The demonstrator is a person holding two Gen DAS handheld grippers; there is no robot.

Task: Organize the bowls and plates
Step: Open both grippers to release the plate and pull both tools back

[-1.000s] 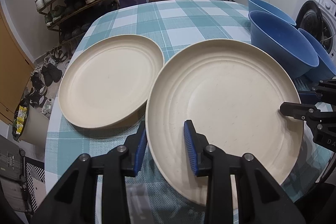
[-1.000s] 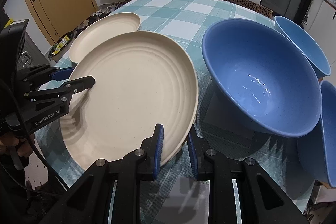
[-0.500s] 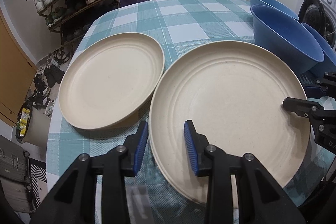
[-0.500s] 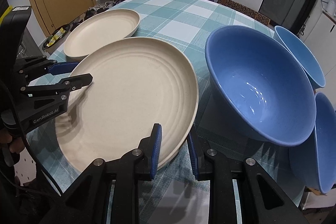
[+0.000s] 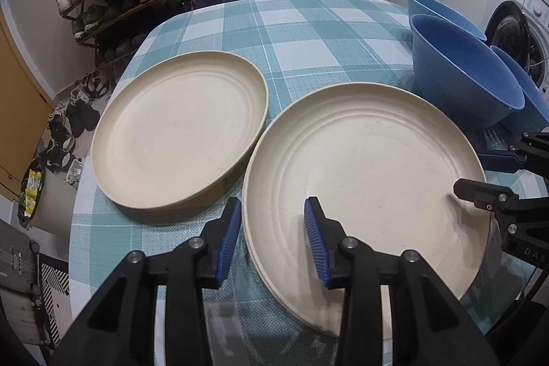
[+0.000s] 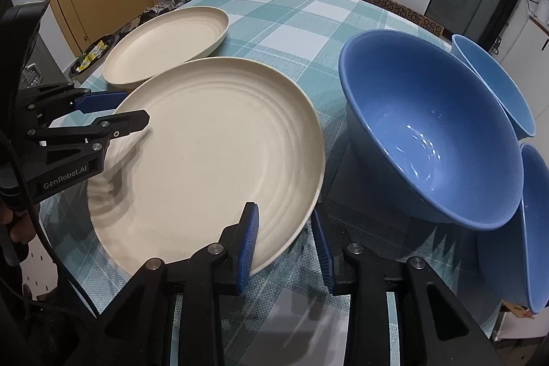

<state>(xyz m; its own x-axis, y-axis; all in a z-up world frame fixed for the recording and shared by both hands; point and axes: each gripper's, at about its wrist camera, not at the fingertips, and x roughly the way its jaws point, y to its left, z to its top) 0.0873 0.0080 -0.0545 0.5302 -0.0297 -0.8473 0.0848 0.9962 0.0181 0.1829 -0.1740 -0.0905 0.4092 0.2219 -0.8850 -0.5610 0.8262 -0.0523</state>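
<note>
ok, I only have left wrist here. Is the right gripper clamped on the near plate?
Observer: No. In the right wrist view the right gripper is open, the near plate's rim sitting between its pads with a gap on each side.
Operator: Anything in the big bowl? I can't see its bottom.
Observer: The big blue bowl is empty, only light glints on its floor.
Operator: And my left gripper from the side?
Observer: The left gripper is open too: one finger over the plate's surface, the blue-padded one outside the rim. I can't tell whether either touches.
</note>
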